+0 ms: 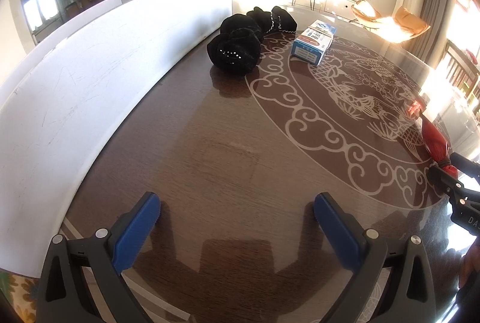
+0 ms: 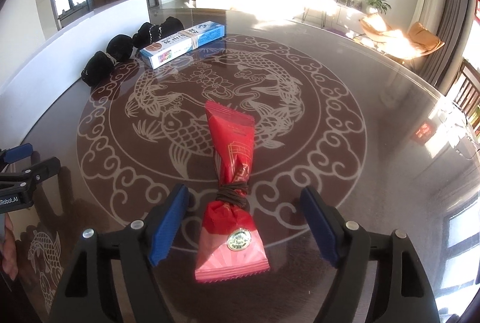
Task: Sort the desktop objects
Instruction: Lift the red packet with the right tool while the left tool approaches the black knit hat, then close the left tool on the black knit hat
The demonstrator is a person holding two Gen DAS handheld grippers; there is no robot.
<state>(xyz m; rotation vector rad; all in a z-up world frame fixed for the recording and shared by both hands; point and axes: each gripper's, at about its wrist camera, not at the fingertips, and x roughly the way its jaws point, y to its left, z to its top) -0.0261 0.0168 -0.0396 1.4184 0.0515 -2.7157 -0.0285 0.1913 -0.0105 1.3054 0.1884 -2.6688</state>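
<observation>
My right claw stands released, jaws clear of the red wrapper bundle lying between them on the worktop. It looks light, crinkly, slippery; I'd pinch its banded waist.

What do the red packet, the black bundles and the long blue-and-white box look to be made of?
Red packet: thin glossy plastic film, probably; it creases sharply, has serrated ends, and is cinched by a dark band.
Black bundles: soft matte fabric, maybe velvet-like, with small shiny studs and pale trim.
Blue-and-white box: printed cardboard by its crisp flat faces, slightly glossy, with a band round it.
</observation>
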